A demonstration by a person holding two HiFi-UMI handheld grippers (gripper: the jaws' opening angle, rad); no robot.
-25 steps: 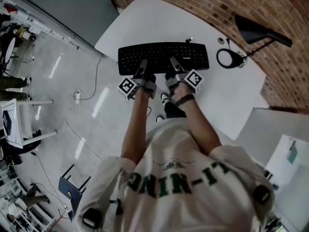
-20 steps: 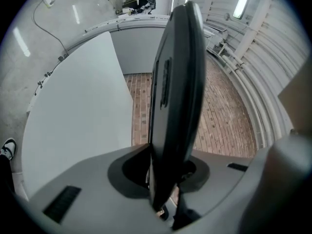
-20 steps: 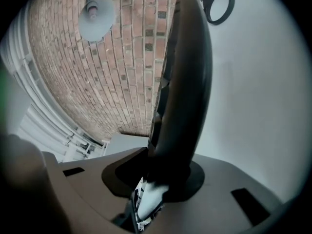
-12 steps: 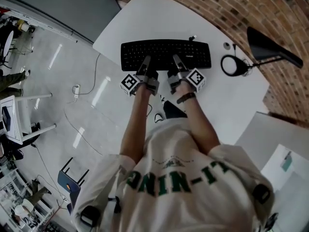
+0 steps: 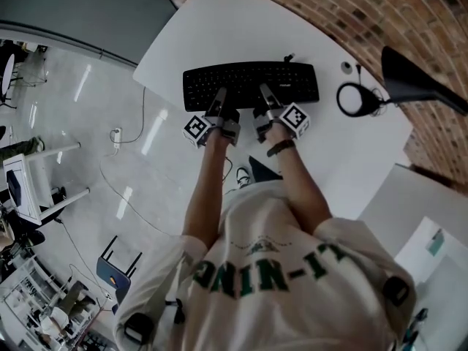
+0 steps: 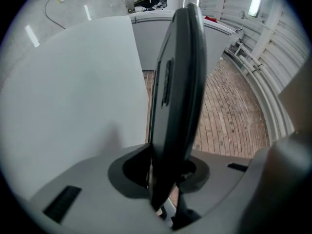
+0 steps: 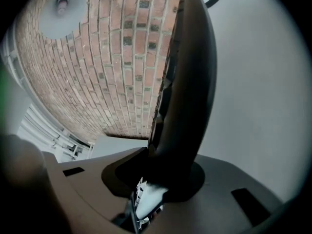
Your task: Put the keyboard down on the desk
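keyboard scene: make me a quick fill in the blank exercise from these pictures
1. The left gripper and right gripper both have their jaws shut on the black ___.
2. The desk is ___ in colour.
3. The wall behind the desk is made of ___.
4. The black lamp stands towards the person's ___ side.
Missing words: keyboard; white; brick; right.

This is looking like an open office or lab workroom. A white desk (image 5: pixel 219 20) is standing against a bare brick wall (image 5: pixel 351 6), carrying a black keyboard (image 5: pixel 250 83) and a black desk lamp (image 5: pixel 417 72). A cable (image 5: pixel 117 134) is trailing over the glossy grey floor (image 5: pixel 73 123). A blue chair (image 5: pixel 111 275) and cluttered racks (image 5: pixel 40 313) are crowding the room's edge.
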